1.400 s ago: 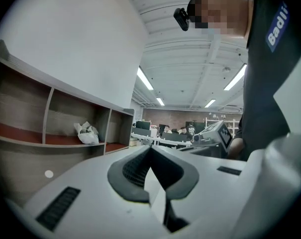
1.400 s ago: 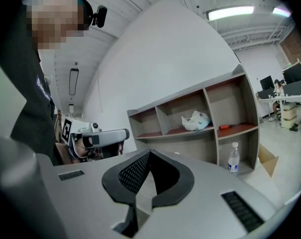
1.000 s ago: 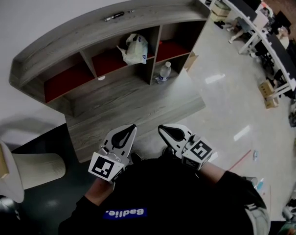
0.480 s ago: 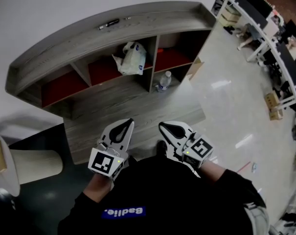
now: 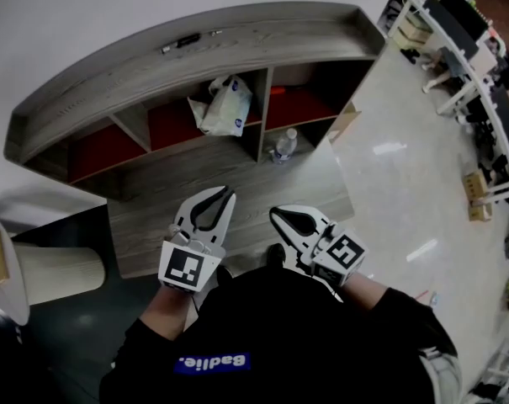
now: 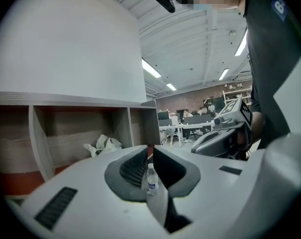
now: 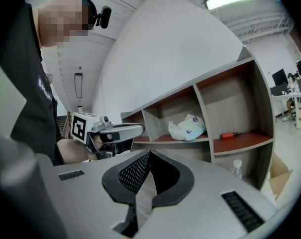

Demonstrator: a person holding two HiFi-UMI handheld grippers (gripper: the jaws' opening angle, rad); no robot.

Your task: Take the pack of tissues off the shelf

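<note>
The white pack of tissues (image 5: pixel 223 106) lies crumpled in the middle upper compartment of the grey wooden shelf (image 5: pixel 195 53), on its red floor. It also shows in the left gripper view (image 6: pixel 103 144) and the right gripper view (image 7: pixel 189 127). Both grippers are held low in front of the person's body, well short of the shelf. My left gripper (image 5: pixel 227 197) points at the shelf; its jaws are opening, a thin slit shows between the tips (image 6: pixel 149 148), and nothing is in them. My right gripper (image 5: pixel 277 219) is shut and empty (image 7: pixel 150 153).
A clear water bottle (image 5: pixel 281 145) stands on the lower ledge under the right compartment. A red-handled screwdriver (image 7: pixel 235 134) lies in the right compartment. A dark pen (image 5: pixel 180 42) rests on the shelf top. A cardboard box (image 5: pixel 342 123) leans at the shelf's right end. Office desks (image 5: pixel 481 49) stand far right.
My left gripper has moved forward toward the shelf and its tips have parted slightly. The right gripper has hardly moved. The shelf has shifted a little in the head view.
</note>
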